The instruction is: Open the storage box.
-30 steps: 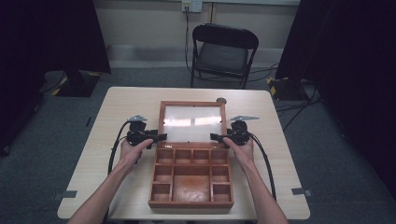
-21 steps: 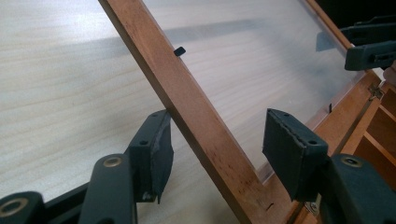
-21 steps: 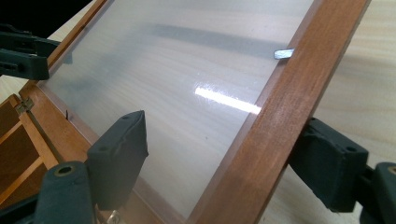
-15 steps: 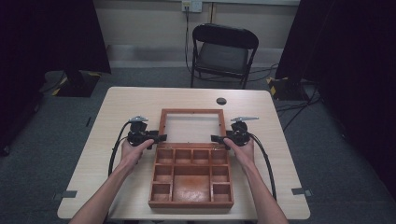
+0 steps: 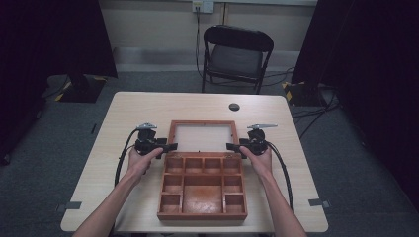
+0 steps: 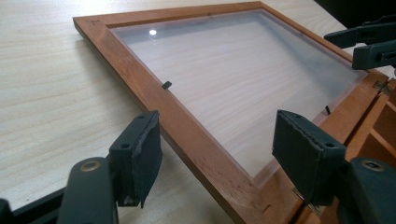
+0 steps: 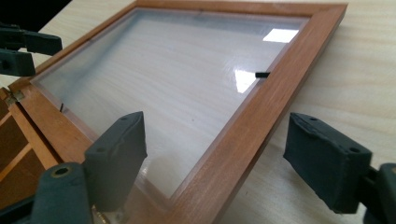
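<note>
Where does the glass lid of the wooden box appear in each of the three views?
High view: the glass lid lies flat at table centre, behind the box.
Left gripper view: the lid fills the upper right.
Right gripper view: it fills the upper left.
Shared landmark: the lid's wooden frame.

The high view is dim and soft, with dark surroundings at nine and three o'clock; the pale table (image 5: 148, 113) is the brightest area, lit evenly from above, and only faint shadows lie under the hands. In the left gripper view the light is brighter — a small white glint sits on the glass lid (image 6: 224, 70) toward eleven o'clock. The near jaws are slightly blurred. In the right gripper view two white glare patches mark the pane at one and two o'clock — the far frame edge looks soft.
</note>
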Motion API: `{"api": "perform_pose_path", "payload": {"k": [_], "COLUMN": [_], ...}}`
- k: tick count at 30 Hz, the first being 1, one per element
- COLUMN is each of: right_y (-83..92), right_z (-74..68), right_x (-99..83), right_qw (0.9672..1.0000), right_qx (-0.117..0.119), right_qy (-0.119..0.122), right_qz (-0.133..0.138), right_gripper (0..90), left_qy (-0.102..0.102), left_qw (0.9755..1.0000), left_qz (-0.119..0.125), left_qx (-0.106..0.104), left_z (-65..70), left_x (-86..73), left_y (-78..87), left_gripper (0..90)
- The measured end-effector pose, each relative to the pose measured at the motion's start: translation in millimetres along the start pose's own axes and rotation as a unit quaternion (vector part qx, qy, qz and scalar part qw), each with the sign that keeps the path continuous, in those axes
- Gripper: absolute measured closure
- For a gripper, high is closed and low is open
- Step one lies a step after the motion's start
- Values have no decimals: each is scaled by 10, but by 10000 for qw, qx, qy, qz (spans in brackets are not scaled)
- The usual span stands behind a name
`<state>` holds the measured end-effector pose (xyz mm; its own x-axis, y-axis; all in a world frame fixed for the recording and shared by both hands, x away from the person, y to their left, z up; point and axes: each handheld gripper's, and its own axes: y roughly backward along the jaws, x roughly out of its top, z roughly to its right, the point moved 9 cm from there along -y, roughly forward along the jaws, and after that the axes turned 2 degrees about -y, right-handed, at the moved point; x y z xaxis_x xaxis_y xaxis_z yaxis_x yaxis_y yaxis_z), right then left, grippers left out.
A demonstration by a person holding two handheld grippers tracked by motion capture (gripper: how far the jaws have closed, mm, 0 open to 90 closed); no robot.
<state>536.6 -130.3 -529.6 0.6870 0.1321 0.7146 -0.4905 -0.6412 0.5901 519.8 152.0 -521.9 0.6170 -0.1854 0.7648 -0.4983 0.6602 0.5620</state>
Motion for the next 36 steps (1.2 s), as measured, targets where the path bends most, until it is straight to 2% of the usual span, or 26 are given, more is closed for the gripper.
{"api": "perform_pose_path", "payload": {"k": [6, 9, 12, 13, 20, 22, 26, 33, 36], "right_y": [103, 191, 288, 323, 619, 701, 868, 1093, 1195], "right_z": [1, -12, -36, -39, -137, -137, -145, -93, -49], "right_x": [10, 30, 36, 35, 26, -15, -142, -416, -543], "right_qw": [9999, 9998, 9996, 9995, 9988, 9985, 9984, 9971, 9967], "right_qx": [-84, -118, -196, -261, -199, -278, -342, -639, -737], "right_qy": [87, 93, 163, 174, 340, 363, 305, 358, 298], "right_qz": [99, 165, 137, 105, 306, 306, 341, 195, 178], "right_gripper": [214, 204, 201, 189, 157, 153, 152, 150, 151], "left_qy": [-202, -168, -151, -165, -314, -367, -572, -605, -662], "left_qw": [9998, 9998, 9997, 9996, 9993, 9991, 9980, 9971, 9957], "left_qz": [47, 131, 211, 223, 164, 156, 38, -213, -275], "left_qx": [20, 17, -4, -18, 102, 109, 257, 414, 586], "left_z": [47, 61, 77, 88, 118, 128, 113, 75, 16], "left_x": [60, 88, 100, 96, -5, -45, -150, -398, -515], "left_y": [172, 256, 333, 360, 524, 582, 691, 838, 898], "left_gripper": [298, 286, 230, 230, 248, 249, 248, 238, 237]}}
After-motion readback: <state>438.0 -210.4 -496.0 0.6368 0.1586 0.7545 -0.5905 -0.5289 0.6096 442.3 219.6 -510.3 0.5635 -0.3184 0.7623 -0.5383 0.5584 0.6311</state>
